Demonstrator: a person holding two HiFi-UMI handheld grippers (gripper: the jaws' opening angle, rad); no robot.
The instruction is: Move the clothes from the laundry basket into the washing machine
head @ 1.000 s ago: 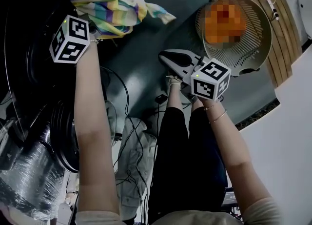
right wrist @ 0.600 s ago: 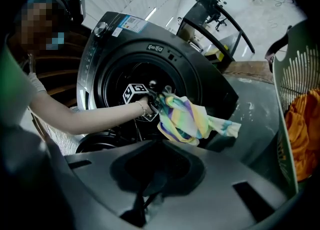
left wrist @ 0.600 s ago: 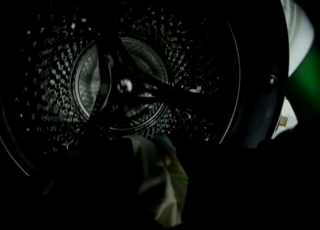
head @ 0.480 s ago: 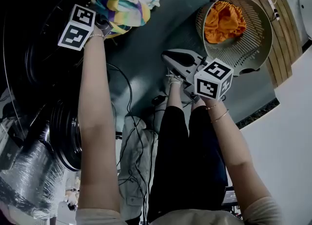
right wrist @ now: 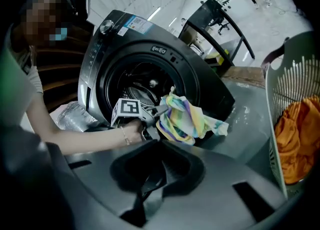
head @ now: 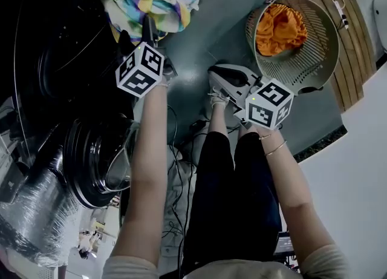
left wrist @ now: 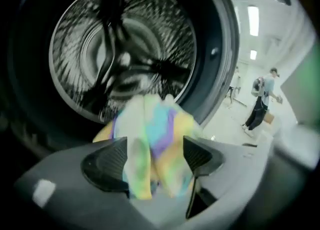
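Presently the left tool (left wrist: pixel 155 158) stands with its jaws spread. They have just been opening, and the striped cloth (left wrist: pixel 152 141) lies loose between the pads, not clamped. The cloth sits at the near lip of the washing machine (right wrist: pixel 150 54) door opening, short of the drum (left wrist: pixel 120 49). The right tool (right wrist: pixel 152 174) is closed and empty, held between the machine and the laundry basket (head: pixel 323 42). The basket is to the right, with an orange garment (head: pixel 278 26) in it.

Risk: the cloth appears released at the rim and not inside the drum. In my judgement it could slide back out over the lip onto the floor, or snag on a pad as the tool draws away.

Orientation: the cloth is bunched. In the head view its long axis runs left to right across the opening, and a loose corner points right toward the basket.
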